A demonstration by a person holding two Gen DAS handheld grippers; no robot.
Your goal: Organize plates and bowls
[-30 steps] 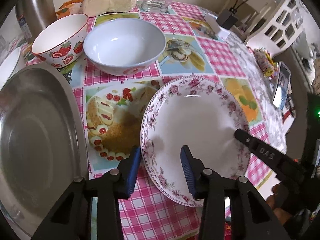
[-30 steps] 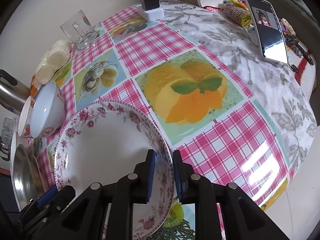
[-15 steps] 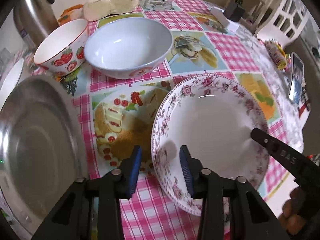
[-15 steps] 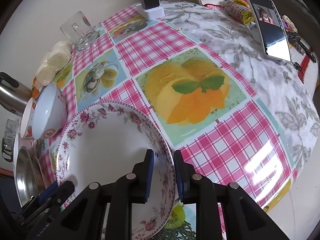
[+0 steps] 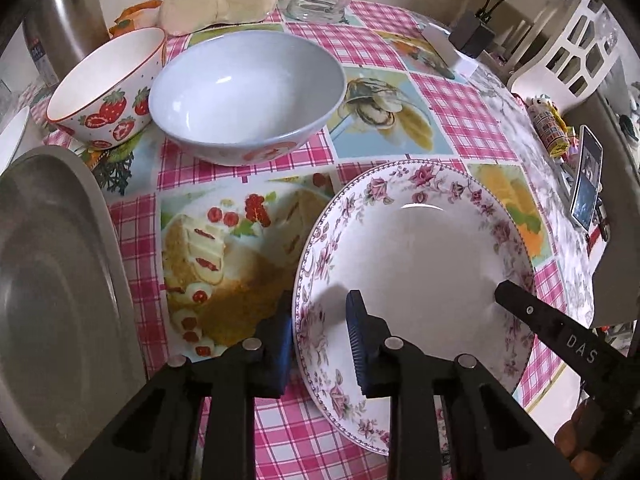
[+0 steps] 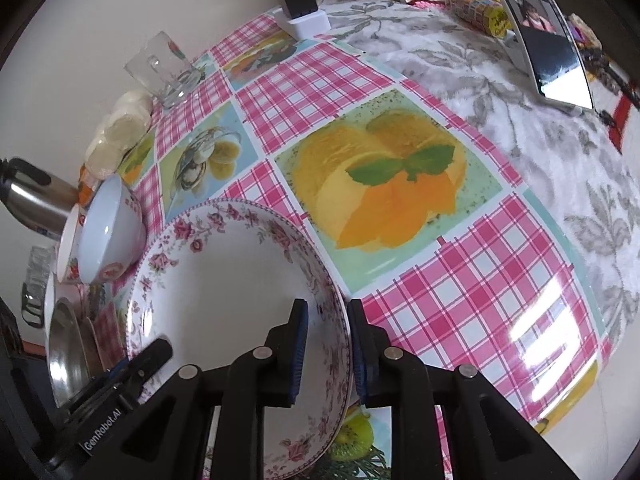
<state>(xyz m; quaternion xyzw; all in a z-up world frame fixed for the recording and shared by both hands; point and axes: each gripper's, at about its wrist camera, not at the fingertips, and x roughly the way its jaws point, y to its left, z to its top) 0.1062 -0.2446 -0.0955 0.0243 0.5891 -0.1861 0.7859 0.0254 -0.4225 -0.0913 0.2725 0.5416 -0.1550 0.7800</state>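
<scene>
A white plate with a pink floral rim (image 5: 416, 248) is held tilted above the table; it also shows in the right wrist view (image 6: 224, 280). My right gripper (image 6: 326, 344) is shut on its right rim. My left gripper (image 5: 318, 328) straddles its left rim, jaws open around it, one finger under and one over. A pale blue bowl (image 5: 246, 92) and a strawberry bowl (image 5: 106, 88) stand behind. A large steel plate (image 5: 52, 280) lies at the left.
A glass mug (image 6: 162, 68), wrapped buns (image 5: 218, 0) and a steel kettle (image 5: 68, 24) stand at the back. A charger block (image 6: 302, 4), a phone (image 6: 548, 40) and a sweets roll (image 6: 476, 16) lie on the grey cloth at the right.
My left gripper has slid forward so its fingers now straddle the plate's left rim. The plate has lifted and tilted a little in the right gripper.
</scene>
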